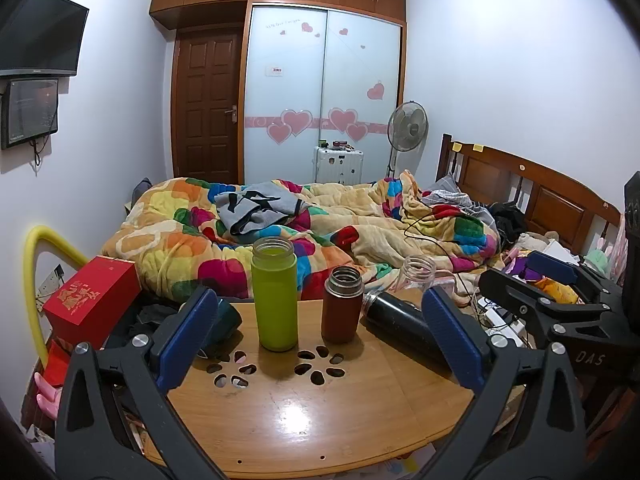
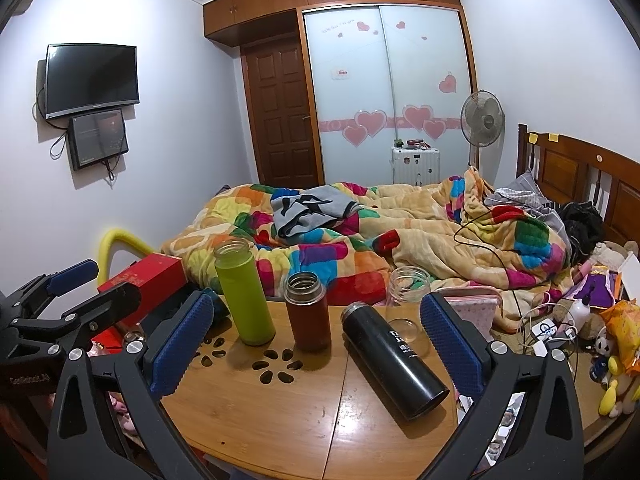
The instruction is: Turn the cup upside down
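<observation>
Black flask [image 2: 394, 358] is lying on the counter [image 2: 280, 412] just ahead of my right tool [image 2: 316, 334], long axis running away leftward; both tools are spread, my left tool [image 1: 320, 332] is hovering farther off.

Glossy varnished wood on the table [image 2: 304, 412], with glare patches. Matt green flask [image 2: 245, 300]; matt brown flask [image 2: 307, 312] with metal neck; smooth satin black flask [image 2: 394, 356], metal rim. Clear jar [image 2: 408, 300], glass or plastic, unclear. Textured blue pads [image 1: 454, 330] on black plastic. Fleecy quilt [image 2: 400, 248]. Glossy red box [image 1: 90, 300].
</observation>
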